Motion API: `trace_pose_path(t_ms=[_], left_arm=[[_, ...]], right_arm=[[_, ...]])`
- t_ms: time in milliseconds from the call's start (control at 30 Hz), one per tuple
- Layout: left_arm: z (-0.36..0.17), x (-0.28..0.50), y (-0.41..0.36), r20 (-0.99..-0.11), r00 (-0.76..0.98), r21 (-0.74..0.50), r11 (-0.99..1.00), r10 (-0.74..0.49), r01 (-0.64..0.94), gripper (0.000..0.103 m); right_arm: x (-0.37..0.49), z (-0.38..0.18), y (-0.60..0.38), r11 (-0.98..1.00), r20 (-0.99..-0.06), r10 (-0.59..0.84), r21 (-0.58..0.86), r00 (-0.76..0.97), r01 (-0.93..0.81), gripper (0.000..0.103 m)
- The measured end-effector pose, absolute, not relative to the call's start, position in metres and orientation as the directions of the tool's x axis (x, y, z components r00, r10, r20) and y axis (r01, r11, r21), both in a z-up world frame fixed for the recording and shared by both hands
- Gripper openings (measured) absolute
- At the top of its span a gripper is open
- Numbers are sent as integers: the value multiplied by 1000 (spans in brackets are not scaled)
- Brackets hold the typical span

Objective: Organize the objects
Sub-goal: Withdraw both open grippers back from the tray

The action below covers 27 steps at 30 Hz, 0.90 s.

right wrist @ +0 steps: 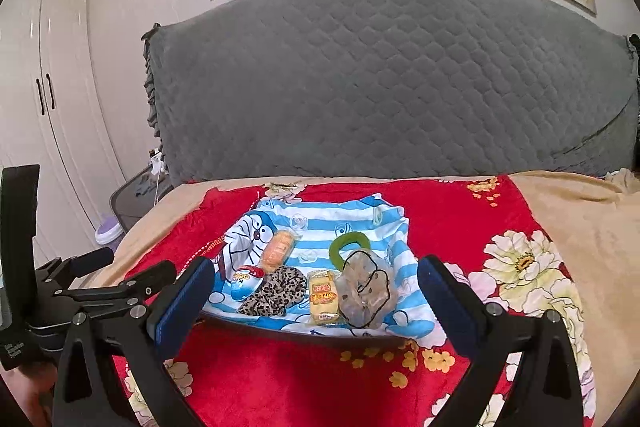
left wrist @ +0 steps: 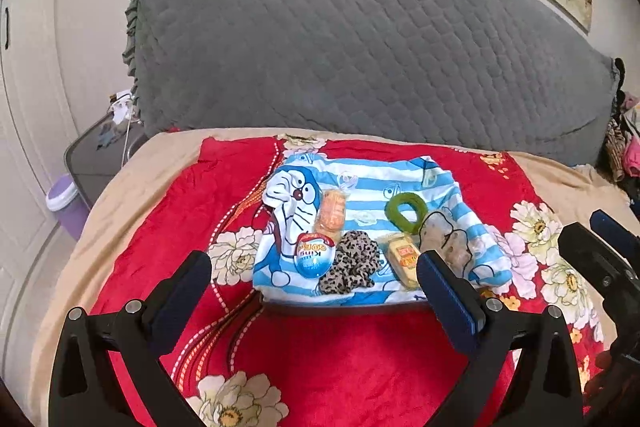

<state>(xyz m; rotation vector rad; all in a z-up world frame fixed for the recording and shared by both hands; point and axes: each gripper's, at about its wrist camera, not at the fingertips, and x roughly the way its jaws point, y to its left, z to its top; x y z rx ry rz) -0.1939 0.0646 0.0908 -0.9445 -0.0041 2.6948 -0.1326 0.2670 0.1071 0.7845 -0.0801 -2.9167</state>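
Note:
A blue-and-white striped cartoon cloth (left wrist: pixel 360 183) (right wrist: pixel 320 223) covers a tray on the red floral blanket. On it lie an orange snack packet (left wrist: pixel 331 214) (right wrist: pixel 277 247), a blue egg-shaped package (left wrist: pixel 314 254) (right wrist: pixel 245 282), a leopard scrunchie (left wrist: pixel 354 263) (right wrist: pixel 276 291), a yellow snack bar (left wrist: pixel 402 257) (right wrist: pixel 323 297), a green ring (left wrist: pixel 405 209) (right wrist: pixel 347 242) and a clear bag with a black drawstring (left wrist: pixel 446 237) (right wrist: pixel 365 289). My left gripper (left wrist: pixel 314 287) is open just in front of the cloth. My right gripper (right wrist: pixel 316 293) is also open, its fingers flanking the cloth's near edge.
A grey quilted headboard (left wrist: pixel 360 39) (right wrist: pixel 392 87) rises behind the bed. The red blanket (left wrist: pixel 320 359) lies over a beige sheet (right wrist: pixel 580 227). A purple bin (left wrist: pixel 66 203) and a dark side table (left wrist: pixel 102 151) stand left of the bed, beside white wardrobe doors (right wrist: pixel 44 99).

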Motion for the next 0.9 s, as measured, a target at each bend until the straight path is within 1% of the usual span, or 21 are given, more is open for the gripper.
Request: trace_pose_path(t_ms=[333,500,700,900], left_arm=[[98,-159,63,-592,-757,-84,-955,277,-284,102],[98,-147,60,-588,-755,-99,-952,291,-290,102],[96,-132,60,-575,-771,-65,-954,274,-291,102],[83,-124,56,-591,-754,-84,-952,285,-294,102]], right_arm=[[-100,118,261,-991,-461,-136,54,-877,125,102],[-86,118,258,-992,-431,-124,22,-894,127,102],[-72,115,256,-991,-395,-120,-2,-911,132,102],[-65,105,253,-992,-397,-109,-9,-911,123,102]])
